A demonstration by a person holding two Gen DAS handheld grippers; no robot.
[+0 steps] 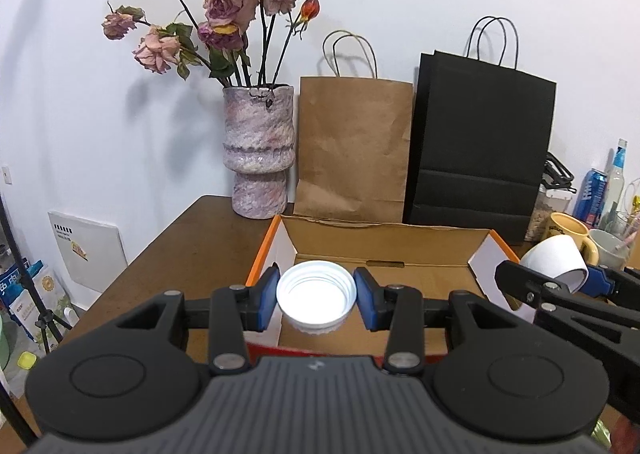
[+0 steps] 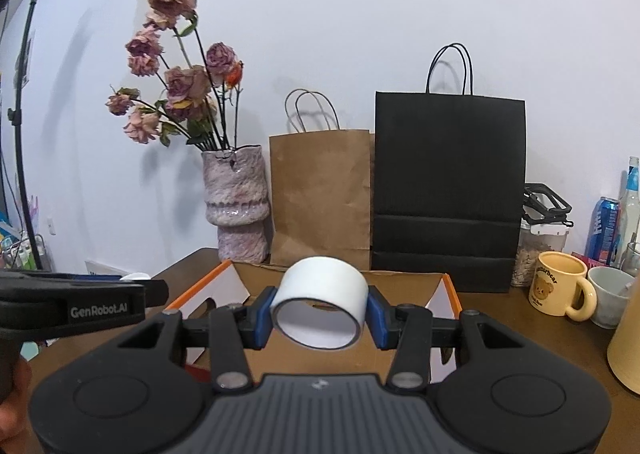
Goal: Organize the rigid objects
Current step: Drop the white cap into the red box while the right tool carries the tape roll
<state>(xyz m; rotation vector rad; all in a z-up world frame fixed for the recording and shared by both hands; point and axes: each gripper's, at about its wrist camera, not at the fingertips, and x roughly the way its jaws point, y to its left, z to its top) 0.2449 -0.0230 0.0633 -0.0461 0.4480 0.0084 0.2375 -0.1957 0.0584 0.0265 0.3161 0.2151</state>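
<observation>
Both hands are carrying things toward the open cardboard box (image 1: pixel 384 250), so this looks like the dropping-off step. The left tongs (image 1: pixel 316 296) are clamping a white screw lid (image 1: pixel 316 294) between their blue pads, open side up, with the box floor just beyond and below the tips. The right tongs (image 2: pixel 319 312) are squeezing a white roll of tape (image 2: pixel 322 300) by its flat ends, hole facing back, over the box's near edge. The next move probably calls for lowering each piece inside the walls, then letting the pads part, keeping the two tongs from bumping each other.
</observation>
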